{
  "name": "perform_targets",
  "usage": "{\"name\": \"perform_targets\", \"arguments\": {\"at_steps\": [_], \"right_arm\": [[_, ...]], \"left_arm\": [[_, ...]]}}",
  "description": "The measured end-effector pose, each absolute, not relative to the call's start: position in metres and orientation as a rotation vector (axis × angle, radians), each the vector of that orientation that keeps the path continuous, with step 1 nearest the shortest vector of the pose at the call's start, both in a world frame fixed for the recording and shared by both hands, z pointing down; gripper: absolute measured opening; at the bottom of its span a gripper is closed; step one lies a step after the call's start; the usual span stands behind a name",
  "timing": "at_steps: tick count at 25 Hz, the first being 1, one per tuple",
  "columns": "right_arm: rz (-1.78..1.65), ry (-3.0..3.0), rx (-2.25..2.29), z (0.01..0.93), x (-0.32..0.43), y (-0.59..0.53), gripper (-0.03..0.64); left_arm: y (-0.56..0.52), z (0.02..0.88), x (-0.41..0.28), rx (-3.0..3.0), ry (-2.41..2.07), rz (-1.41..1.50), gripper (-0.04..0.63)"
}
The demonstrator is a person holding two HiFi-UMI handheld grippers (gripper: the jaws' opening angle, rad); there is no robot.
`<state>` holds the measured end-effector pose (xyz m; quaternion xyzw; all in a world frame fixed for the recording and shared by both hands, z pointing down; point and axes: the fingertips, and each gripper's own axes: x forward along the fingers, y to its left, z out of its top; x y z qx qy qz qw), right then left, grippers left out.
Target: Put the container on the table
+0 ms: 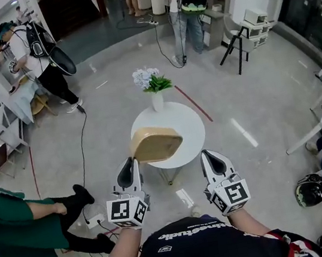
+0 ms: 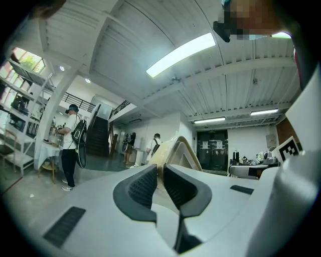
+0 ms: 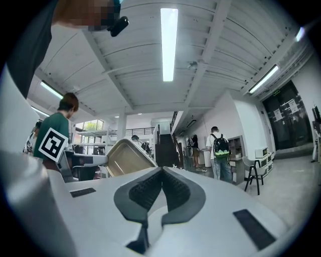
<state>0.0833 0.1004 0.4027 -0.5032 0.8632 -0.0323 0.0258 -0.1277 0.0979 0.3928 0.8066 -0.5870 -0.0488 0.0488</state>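
A tan, tray-like container (image 1: 155, 143) hangs tilted over the near left edge of the round white table (image 1: 188, 128). My left gripper (image 1: 132, 159) is shut on the container's near rim. In the left gripper view the beige container (image 2: 179, 149) stands edge-on between the pads, which press on it at the left gripper's (image 2: 161, 176) tips. My right gripper (image 1: 208, 155) is to the right of the container, apart from it, near the table's front edge. In the right gripper view its jaws meet with nothing between them at the right gripper's (image 3: 162, 174) tips, and the container (image 3: 124, 156) shows at the left.
A white vase of flowers (image 1: 154, 87) stands at the table's far edge. A person in green (image 1: 19, 225) is close on the left, with cables (image 1: 82, 144) on the floor. Other people (image 1: 185, 6) stand further off. A black stool (image 1: 236, 46) and a helmet (image 1: 311, 189) are at the right.
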Motion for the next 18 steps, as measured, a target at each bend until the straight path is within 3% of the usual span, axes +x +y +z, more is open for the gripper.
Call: {"name": "perform_targets", "arguments": {"at_steps": [18], "right_arm": [[-0.154,2.747,-1.327,0.411,0.127,0.051,0.015]], "left_arm": [[0.055,0.398,-0.077,2.346,-1.889,-0.099,0.055]]}}
